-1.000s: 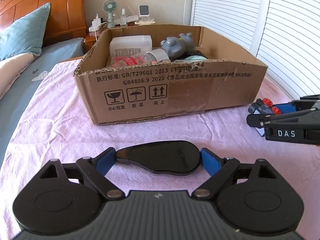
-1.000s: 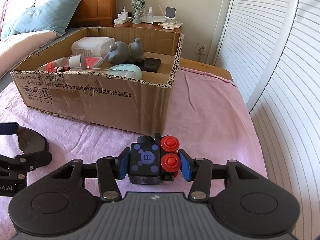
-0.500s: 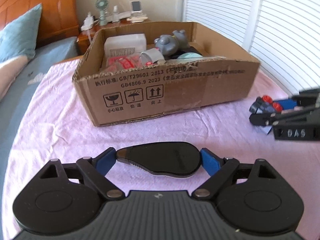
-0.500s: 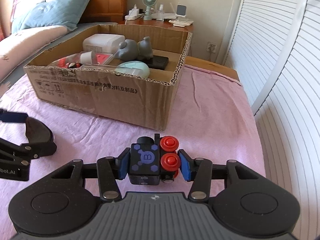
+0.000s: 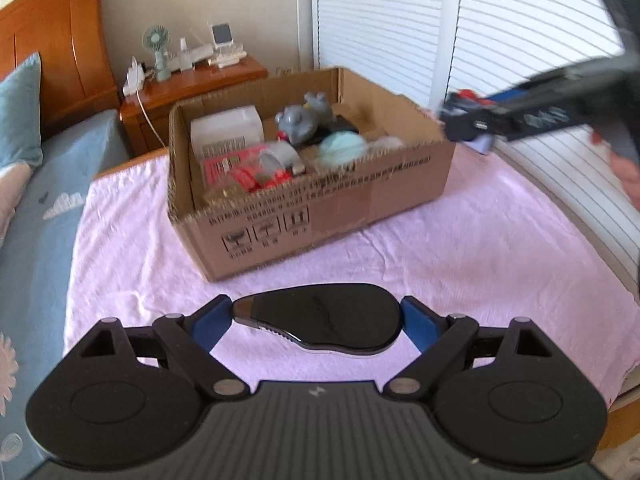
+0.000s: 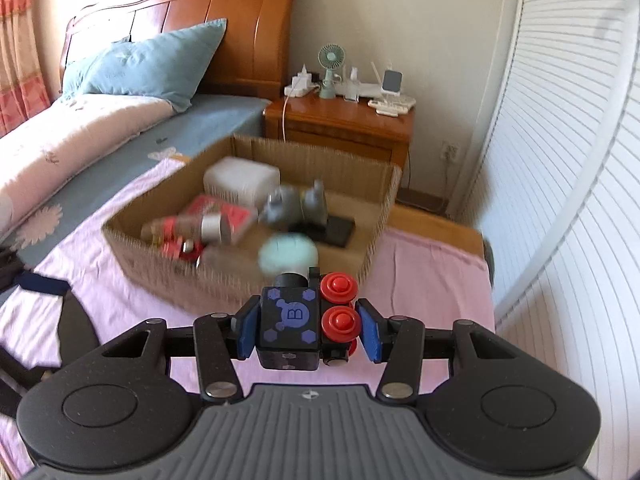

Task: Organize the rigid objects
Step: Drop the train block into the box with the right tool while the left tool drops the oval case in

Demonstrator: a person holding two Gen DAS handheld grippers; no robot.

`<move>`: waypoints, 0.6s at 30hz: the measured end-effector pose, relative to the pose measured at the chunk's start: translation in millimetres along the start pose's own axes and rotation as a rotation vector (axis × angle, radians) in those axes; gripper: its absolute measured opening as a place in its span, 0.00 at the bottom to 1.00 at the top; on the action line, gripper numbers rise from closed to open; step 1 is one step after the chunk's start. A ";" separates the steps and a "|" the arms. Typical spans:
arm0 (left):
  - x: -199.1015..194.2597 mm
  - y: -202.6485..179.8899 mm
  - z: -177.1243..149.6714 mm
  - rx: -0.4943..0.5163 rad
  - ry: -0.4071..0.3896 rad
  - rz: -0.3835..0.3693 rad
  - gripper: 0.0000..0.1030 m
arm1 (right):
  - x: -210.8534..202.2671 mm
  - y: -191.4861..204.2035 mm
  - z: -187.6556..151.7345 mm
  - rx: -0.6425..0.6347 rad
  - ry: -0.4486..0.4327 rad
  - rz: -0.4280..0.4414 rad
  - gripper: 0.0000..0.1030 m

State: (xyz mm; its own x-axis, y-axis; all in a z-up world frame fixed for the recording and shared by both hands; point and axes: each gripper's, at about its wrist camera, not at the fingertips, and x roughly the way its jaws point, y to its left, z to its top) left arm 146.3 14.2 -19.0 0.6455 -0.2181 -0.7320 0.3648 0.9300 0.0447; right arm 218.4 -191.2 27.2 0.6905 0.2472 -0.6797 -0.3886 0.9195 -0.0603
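Observation:
My left gripper (image 5: 316, 324) is shut on a flat black oval case (image 5: 320, 322), held crosswise between the blue pads above the pink cloth. My right gripper (image 6: 306, 330) is shut on a black toy block with red wheels (image 6: 298, 328); its blue pads press both sides. In the left wrist view that right gripper (image 5: 472, 120) hangs in the air at the box's far right corner, blurred. The open cardboard box (image 5: 320, 208) (image 6: 224, 280) holds a grey figure (image 5: 304, 120), a white container (image 5: 226, 128), a pale green round thing (image 6: 288, 256) and red packages.
The box stands on a pink cloth (image 5: 460, 248) over the bed. A wooden nightstand (image 6: 340, 120) with a small fan and chargers is behind it, white louvered doors (image 6: 560, 200) to the right, a blue pillow (image 6: 148, 64) and headboard to the left.
Both grippers have risen with their loads, so the box now appears lower and from above. The right gripper moved from beside the cloth up to the box's right corner.

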 end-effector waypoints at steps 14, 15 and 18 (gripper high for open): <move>-9.6 6.5 22.5 0.021 -0.047 0.011 0.87 | 52.5 -7.0 29.4 0.072 0.004 -0.023 0.95; -9.7 6.1 25.3 0.023 -0.049 0.008 0.87 | 48.0 -6.8 27.3 0.080 0.005 -0.016 0.98; -10.9 4.0 35.7 0.034 -0.062 0.004 0.87 | 33.6 -4.9 20.8 0.082 0.004 -0.007 1.00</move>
State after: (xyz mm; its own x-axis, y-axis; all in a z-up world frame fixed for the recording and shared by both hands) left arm 164.7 9.8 13.5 0.6866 -0.2331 -0.6886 0.3842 0.9205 0.0715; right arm 256.2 -181.1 19.9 0.6903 0.2400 -0.6826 -0.3324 0.9431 -0.0045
